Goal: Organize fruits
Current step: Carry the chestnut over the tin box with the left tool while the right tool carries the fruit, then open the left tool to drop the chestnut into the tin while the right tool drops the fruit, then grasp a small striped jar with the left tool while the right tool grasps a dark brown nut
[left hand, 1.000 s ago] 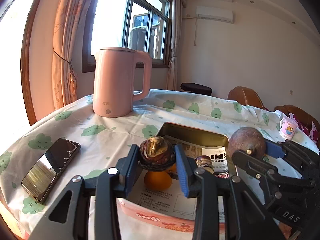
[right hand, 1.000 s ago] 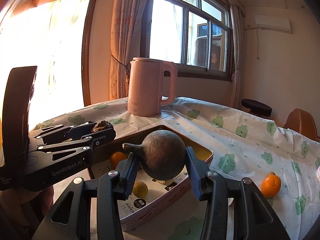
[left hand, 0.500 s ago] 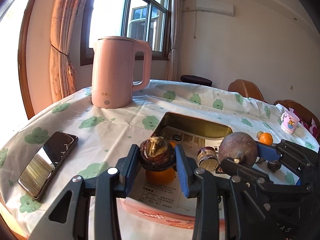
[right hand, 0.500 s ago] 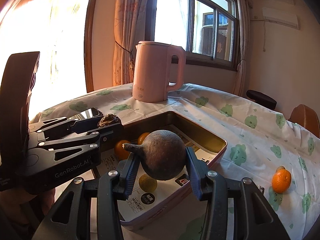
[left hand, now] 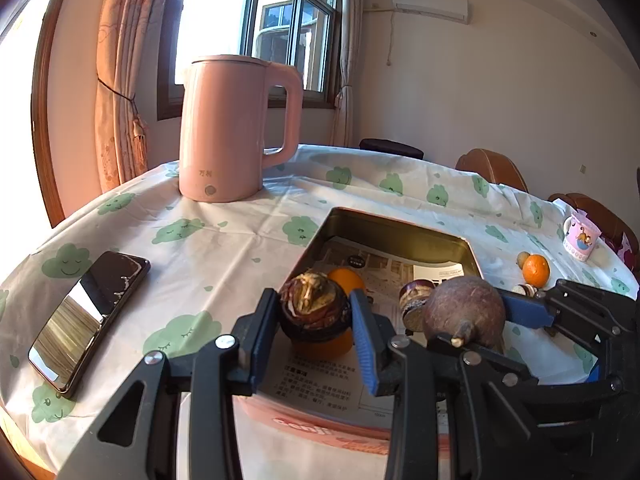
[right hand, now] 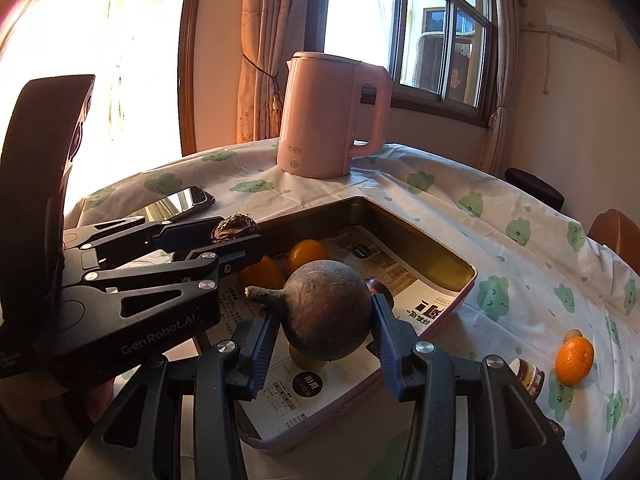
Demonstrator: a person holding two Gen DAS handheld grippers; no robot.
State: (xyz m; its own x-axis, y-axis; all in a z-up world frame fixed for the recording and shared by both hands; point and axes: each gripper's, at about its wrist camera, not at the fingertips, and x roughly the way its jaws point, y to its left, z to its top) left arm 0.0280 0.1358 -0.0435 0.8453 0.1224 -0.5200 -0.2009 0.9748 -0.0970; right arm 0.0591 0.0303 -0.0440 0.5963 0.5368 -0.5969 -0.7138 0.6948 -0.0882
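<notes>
Both hands are over the tin tray (right hand: 460,280) now, each carrying a fruit, so this looks like the middle of the job rather than the end. The left gripper (left hand: 316,316) has its jaws closed partway around a small, wrinkled dark fruit (left hand: 312,308), pads pressed on either side. The right gripper (right hand: 320,320) has its jaws set a little wider around a round brown fruit with a stub of stem (right hand: 326,310), likewise pinched firmly. Both fruits hang above the near half of the tray, not yet set down.

Already in the tray, on its paper lining, I can see two oranges (right hand: 308,252) towards the 10 o'clock corner in the right camera's view, a small yellowish fruit (right hand: 306,360) under the brown one, and a dark fruit (left hand: 416,300) beside it. I'd judge four pieces are in and two more are about to join them.

Left outside: a loose orange (right hand: 574,360) at about 4 o'clock from the tray, with a tiny pale fruit (right hand: 573,334) touching it at the back and a dark banded fruit (right hand: 528,374) just beside it.

The counter is round, under a white cloth (left hand: 224,248) printed with green smiling clouds. A pink kettle (left hand: 236,132) stands at 11 o'clock, a phone (left hand: 86,316) lies at 9 o'clock, a cartoon mug (left hand: 582,236) at 2 o'clock. Behind are a sunlit window (left hand: 256,28), curtains, wooden chairs and a wall air conditioner (left hand: 430,4).
</notes>
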